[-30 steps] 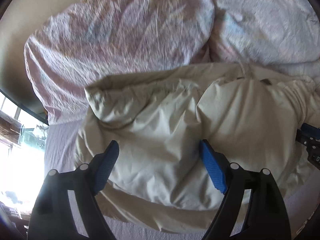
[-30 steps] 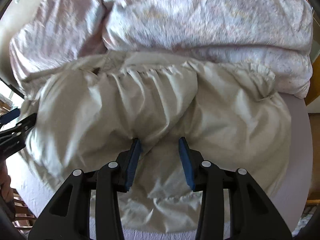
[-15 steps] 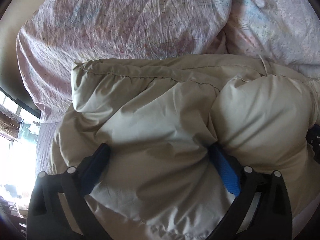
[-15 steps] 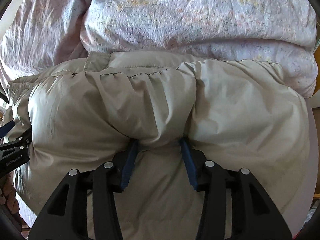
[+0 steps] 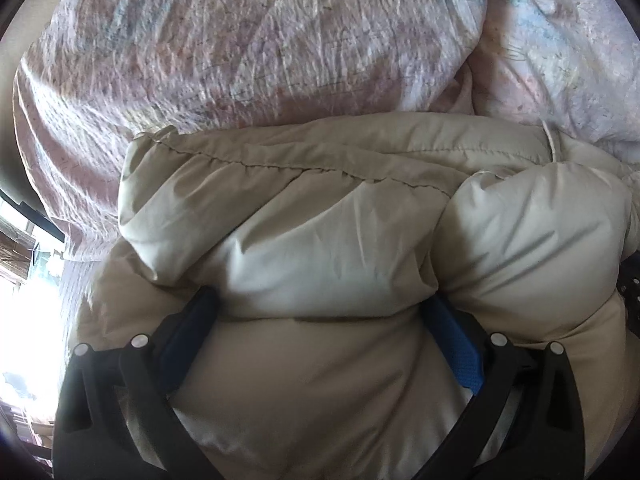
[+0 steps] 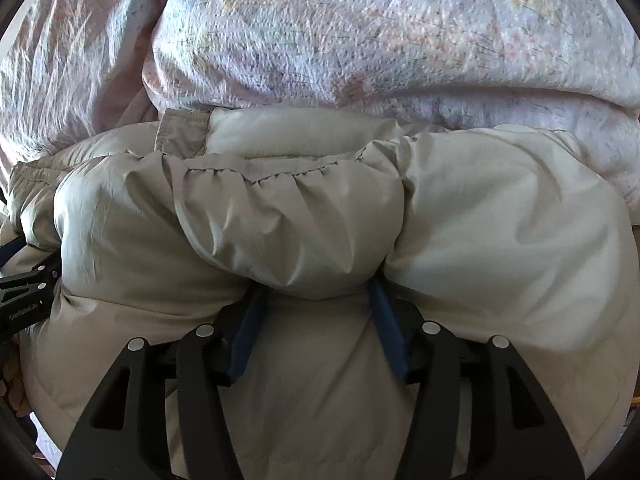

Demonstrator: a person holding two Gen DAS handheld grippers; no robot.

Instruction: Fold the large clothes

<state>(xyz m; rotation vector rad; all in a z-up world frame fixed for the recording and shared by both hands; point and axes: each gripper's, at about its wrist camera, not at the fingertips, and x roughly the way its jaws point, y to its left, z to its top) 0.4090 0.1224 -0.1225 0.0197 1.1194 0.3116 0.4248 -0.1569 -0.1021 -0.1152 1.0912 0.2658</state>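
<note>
A puffy beige jacket lies folded on the bed and fills the lower part of both views. My left gripper is pushed down into it, jaws spread wide, a fat roll of padding bulging between the blue fingers. My right gripper sits on the same jacket further right. Its jaws are opening, with a gathered fold of the jacket swelling over the fingertips. The left gripper's black frame shows at the left edge of the right wrist view.
A crumpled pink floral duvet is heaped right behind the jacket, also across the top as the duvet. A bright window lies left, with a strip of purple sheet beside the jacket.
Both grippers have sunk down onto the jacket, which now looms larger and puffs up around the fingers. The left jaws spread wider early on; the right jaws have widened steadily.
</note>
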